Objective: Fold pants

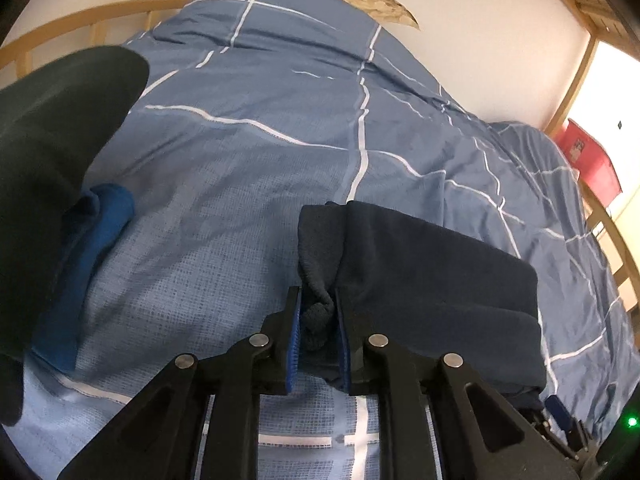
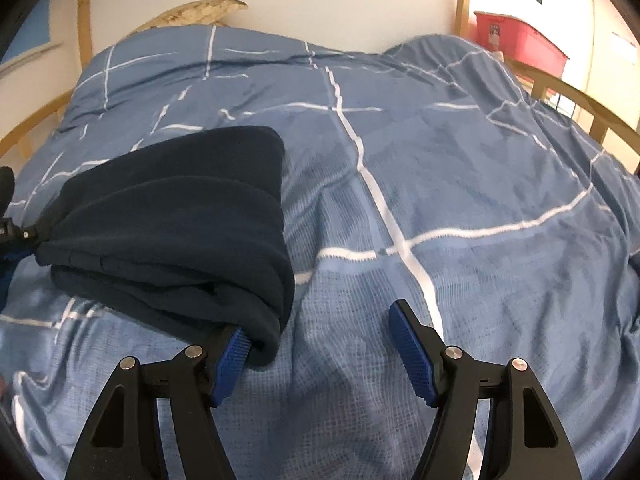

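Bed [image 2: 440, 184] w/ folded pants [image 2: 180, 216]: soft, limp; left gripper [image 1: 318, 320] pinches corner, right gripper [image 2: 320, 344] spread wide; grip thick edges.

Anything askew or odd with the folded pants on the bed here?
Mostly tidy. The folded pants lie on the duvet, but the left claw pinches a bunched corner, and the open right claw has one finger tucked under the near edge.

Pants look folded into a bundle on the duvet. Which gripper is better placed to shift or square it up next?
Left. The left gripper is shut on a corner of the folded navy pants. The right gripper is open, one finger under the bundle's edge, gripping nothing.
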A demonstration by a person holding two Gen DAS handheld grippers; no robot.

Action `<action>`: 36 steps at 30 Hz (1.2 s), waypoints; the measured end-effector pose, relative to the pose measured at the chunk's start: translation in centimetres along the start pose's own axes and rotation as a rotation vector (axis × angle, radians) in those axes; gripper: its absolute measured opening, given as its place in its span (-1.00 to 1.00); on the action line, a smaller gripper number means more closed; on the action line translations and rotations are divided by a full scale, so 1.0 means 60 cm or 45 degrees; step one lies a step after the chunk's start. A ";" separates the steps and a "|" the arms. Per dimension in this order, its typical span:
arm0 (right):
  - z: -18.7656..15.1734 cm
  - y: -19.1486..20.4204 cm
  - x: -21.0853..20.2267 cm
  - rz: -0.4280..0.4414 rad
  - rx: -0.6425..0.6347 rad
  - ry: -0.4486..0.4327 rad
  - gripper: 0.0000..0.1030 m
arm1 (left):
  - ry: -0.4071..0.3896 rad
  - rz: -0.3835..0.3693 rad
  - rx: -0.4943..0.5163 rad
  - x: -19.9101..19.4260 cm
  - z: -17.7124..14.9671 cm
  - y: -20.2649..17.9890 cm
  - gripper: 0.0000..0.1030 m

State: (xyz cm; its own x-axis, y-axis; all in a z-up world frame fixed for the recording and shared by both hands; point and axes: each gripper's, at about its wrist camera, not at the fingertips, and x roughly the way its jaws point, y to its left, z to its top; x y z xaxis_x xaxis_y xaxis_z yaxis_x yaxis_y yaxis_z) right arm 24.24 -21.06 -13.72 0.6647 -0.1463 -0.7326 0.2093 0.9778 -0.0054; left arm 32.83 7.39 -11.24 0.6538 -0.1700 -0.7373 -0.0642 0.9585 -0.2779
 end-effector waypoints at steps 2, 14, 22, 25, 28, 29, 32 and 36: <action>-0.001 -0.003 -0.002 0.006 0.011 0.008 0.33 | 0.006 0.020 0.012 -0.002 -0.001 0.001 -0.43; -0.033 -0.035 -0.089 0.137 0.041 -0.117 0.37 | -0.158 0.042 0.218 -0.102 -0.040 -0.046 0.35; 0.010 -0.036 -0.054 0.292 -0.109 -0.095 -0.18 | -0.179 -0.030 0.169 -0.085 -0.041 -0.046 0.39; 0.016 -0.018 -0.040 0.382 -0.159 -0.076 -0.25 | -0.157 -0.090 0.118 -0.064 -0.051 -0.031 0.39; 0.022 -0.009 -0.029 0.363 -0.188 -0.078 -0.31 | -0.129 -0.126 0.050 -0.045 -0.062 -0.016 0.39; 0.024 -0.008 -0.026 0.353 -0.189 -0.078 -0.32 | -0.123 -0.147 0.036 -0.040 -0.066 -0.013 0.39; 0.029 -0.004 -0.018 0.345 -0.202 -0.073 -0.32 | -0.099 -0.188 0.020 -0.029 -0.070 -0.009 0.39; 0.026 0.006 -0.009 0.335 -0.243 -0.068 -0.43 | -0.094 -0.205 -0.001 -0.030 -0.065 -0.007 0.39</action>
State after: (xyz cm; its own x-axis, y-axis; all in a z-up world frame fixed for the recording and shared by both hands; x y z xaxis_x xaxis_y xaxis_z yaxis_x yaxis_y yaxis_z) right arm 25.08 -20.87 -12.29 0.7157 0.1124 -0.6893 -0.1096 0.9928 0.0481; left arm 28.73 6.39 -12.16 0.7093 -0.3040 -0.6360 0.0450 0.9199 -0.3895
